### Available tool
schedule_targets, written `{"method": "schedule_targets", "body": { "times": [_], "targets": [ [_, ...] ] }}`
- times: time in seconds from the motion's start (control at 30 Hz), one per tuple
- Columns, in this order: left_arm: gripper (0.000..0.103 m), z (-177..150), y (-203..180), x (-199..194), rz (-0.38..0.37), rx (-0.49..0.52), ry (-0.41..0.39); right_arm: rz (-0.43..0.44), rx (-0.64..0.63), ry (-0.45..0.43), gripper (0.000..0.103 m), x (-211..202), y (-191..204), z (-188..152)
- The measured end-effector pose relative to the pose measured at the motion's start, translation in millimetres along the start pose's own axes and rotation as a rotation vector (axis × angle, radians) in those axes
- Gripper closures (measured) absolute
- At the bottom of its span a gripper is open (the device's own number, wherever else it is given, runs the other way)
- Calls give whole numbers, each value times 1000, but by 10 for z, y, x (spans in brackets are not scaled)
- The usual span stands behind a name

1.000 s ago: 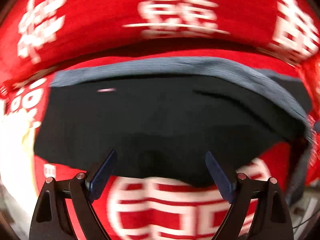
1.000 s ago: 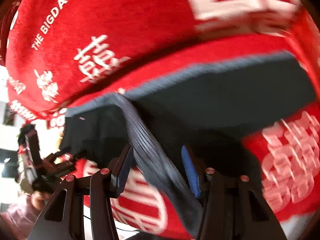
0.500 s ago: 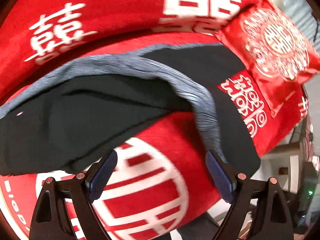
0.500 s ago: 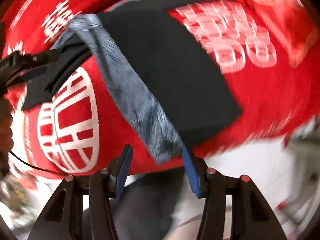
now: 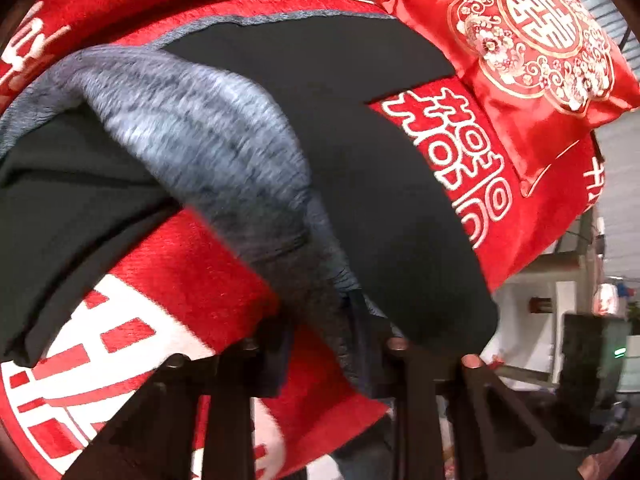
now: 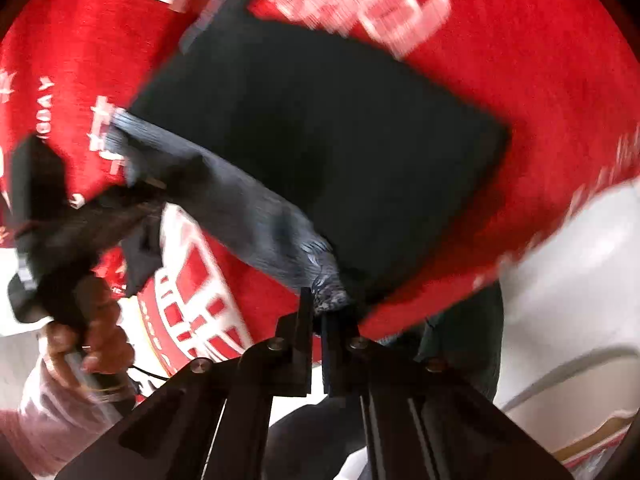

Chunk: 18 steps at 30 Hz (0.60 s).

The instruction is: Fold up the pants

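Note:
Black pants [image 5: 360, 128] with a grey knit waistband [image 5: 208, 136] lie on a red blanket [image 5: 192, 264]. My left gripper [image 5: 328, 332] is closing, its pads pressing on one end of the waistband, which rises bunched from the jaws. In the right wrist view the pants [image 6: 320, 140] spread flat and dark. My right gripper [image 6: 318, 316] is closing too, its pads pinching the other end of the grey waistband [image 6: 248, 216]. The band runs taut to the left gripper [image 6: 132, 184], held by a hand [image 6: 92, 344].
The red blanket carries large white characters [image 5: 460, 152]. A red satin cushion with gold embroidery [image 5: 528, 36] lies at the far right against the pants. The blanket's near edge drops off to a pale floor [image 6: 580, 280] and room clutter [image 5: 580, 340].
Both grippers went from open to shut on the grey waistband. Both swung across the pants toward the blanket's near edge, and the waistband now lifts off the fabric.

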<state>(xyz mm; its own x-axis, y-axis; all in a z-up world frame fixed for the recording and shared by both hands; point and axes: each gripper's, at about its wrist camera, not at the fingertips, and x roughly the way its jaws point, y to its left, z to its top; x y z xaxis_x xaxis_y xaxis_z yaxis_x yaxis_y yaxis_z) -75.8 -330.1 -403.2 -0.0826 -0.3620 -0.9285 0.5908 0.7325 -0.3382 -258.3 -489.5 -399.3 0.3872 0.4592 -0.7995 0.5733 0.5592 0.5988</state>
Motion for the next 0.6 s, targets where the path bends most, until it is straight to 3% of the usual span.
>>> {"method": "schedule_targets", "body": {
  "times": [0.13, 0.33, 0.4, 0.43, 0.5, 0.57, 0.6],
  "targets": [
    [75, 291, -117, -282, -3, 6, -82, 26, -129, -83, 100, -537, 339, 543],
    [71, 1069, -180, -720, 37, -3, -246, 4, -291, -221, 100, -1092, 788, 1789],
    [21, 1291, -150, -868, 107, -5, -322, -27, -342, -247, 100, -1144, 936, 2273],
    [16, 1370, -149, -899, 142, -9, -359, -64, -362, -256, 96, -1132, 1010, 2518],
    [15, 1492, -84, -966, 194, -8, -408, -142, -393, -241, 94, -1016, 1111, 2918],
    [15, 1563, 52, -870, 259, -28, -385, -259, -434, -197, 56, -829, 1168, 3224],
    [15, 1564, 123, -776, 288, -39, -364, -319, -470, -202, 27, -763, 1223, 3306]
  ]
}}
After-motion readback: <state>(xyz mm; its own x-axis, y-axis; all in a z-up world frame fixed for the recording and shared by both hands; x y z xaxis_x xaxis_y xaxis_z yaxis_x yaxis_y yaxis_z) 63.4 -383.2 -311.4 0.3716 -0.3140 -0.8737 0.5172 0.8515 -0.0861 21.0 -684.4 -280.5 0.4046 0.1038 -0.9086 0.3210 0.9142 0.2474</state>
